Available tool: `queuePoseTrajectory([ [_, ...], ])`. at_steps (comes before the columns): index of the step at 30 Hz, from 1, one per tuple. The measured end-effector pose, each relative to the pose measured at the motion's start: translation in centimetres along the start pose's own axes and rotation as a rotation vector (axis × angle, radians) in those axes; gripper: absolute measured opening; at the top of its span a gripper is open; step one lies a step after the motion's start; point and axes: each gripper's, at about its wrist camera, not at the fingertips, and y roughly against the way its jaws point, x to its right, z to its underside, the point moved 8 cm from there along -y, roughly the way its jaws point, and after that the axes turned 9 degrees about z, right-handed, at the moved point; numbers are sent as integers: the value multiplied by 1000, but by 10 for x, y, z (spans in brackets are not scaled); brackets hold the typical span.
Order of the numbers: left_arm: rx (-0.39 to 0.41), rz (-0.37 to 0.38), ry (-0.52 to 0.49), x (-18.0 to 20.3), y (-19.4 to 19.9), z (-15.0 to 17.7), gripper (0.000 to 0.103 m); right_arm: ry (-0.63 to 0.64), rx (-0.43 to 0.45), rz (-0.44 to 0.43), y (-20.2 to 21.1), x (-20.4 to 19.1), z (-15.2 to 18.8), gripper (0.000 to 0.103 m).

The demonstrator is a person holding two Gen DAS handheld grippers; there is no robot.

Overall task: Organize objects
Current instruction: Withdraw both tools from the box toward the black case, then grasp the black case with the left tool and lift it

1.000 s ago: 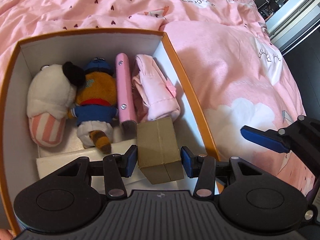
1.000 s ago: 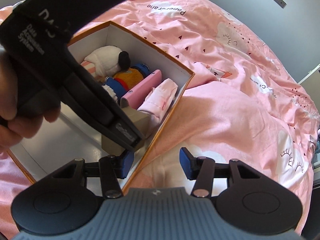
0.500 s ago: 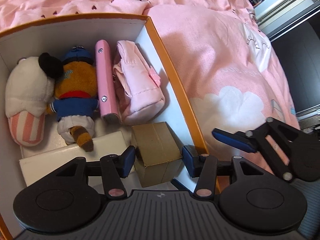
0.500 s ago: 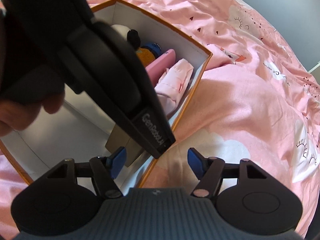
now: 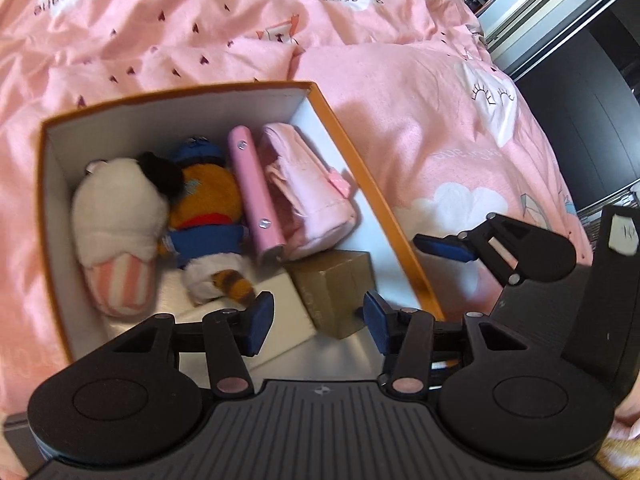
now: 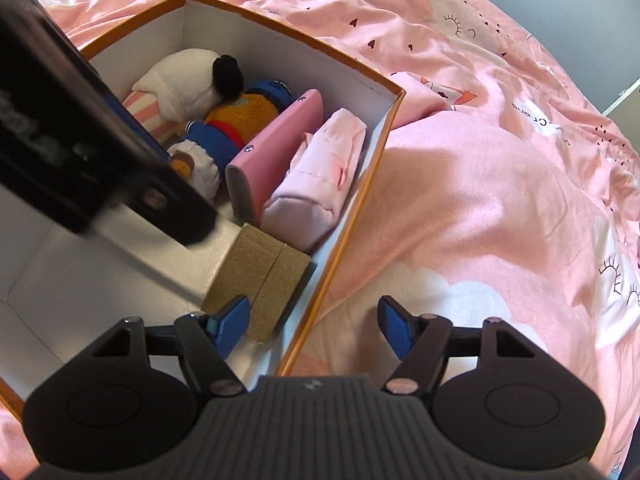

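Gold box point(image 5: 334, 294): small, ribbed card, resting on the floor of the carton at its near right corner, just beside the right wall; free of both grippers.
White box point(image 5: 280, 320): flat, lying left of the gold box and touching it, under the tail of the orange toy.
Pink pouch point(image 5: 308, 196): soft fabric, lying along the right wall, its near end just beyond the gold box.
Pink case point(image 5: 256, 188): long, hard, on its edge between the pouch and the orange toy.
Orange toy point(image 5: 208, 216): plush in blue clothes and cap, lying along the middle of the carton.
White toy point(image 5: 120, 220): plush with a black ear and pink-striped lower part, at the far left.
Carton point(image 5: 384, 216): open, orange rim, white inside, standing on the bed.
Bed point(image 5: 440, 120): pink cover with clouds and small hearts.
Left gripper point(image 5: 318, 320): above the near end of the carton, jaws apart with nothing pressed; the gold box shows in the gap below, clear of both pads.
Right gripper point(image 6: 314, 326): jaws have just been opening, now wide; they straddle the carton's right wall without gripping, left finger point(image 6: 228, 330) over the gold box, right finger point(image 6: 396, 330) over the bed.
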Motion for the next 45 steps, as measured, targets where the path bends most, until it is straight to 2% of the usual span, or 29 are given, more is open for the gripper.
queuePoseTrajectory([
  [5,19,-9,-22,-8,19,3,57,-54,27,43,0,7,-9,72],
  [8,38,-18,-28,-11,29,4,57,-50,26,84,-4,8,-14,61],
  [15,62,-47,-52,-19,42,7,57,-35,12,109,-20,13,-32,62],
  [19,67,-47,-78,-21,50,10,57,-17,11,125,-12,10,-31,62],
  [24,95,-65,-113,-22,71,17,57,-27,74,131,22,5,-32,62],
  [32,149,-114,-175,-26,128,49,57,-80,260,53,102,-40,-44,62],
  [38,199,-161,-174,-41,166,86,57,-172,415,-47,159,-88,-54,62],
  [41,234,-204,-152,-52,178,106,57,-190,473,-77,176,-116,-55,62],
  [45,269,-229,-45,-75,185,130,57,-199,497,-131,182,-159,-52,59],
])
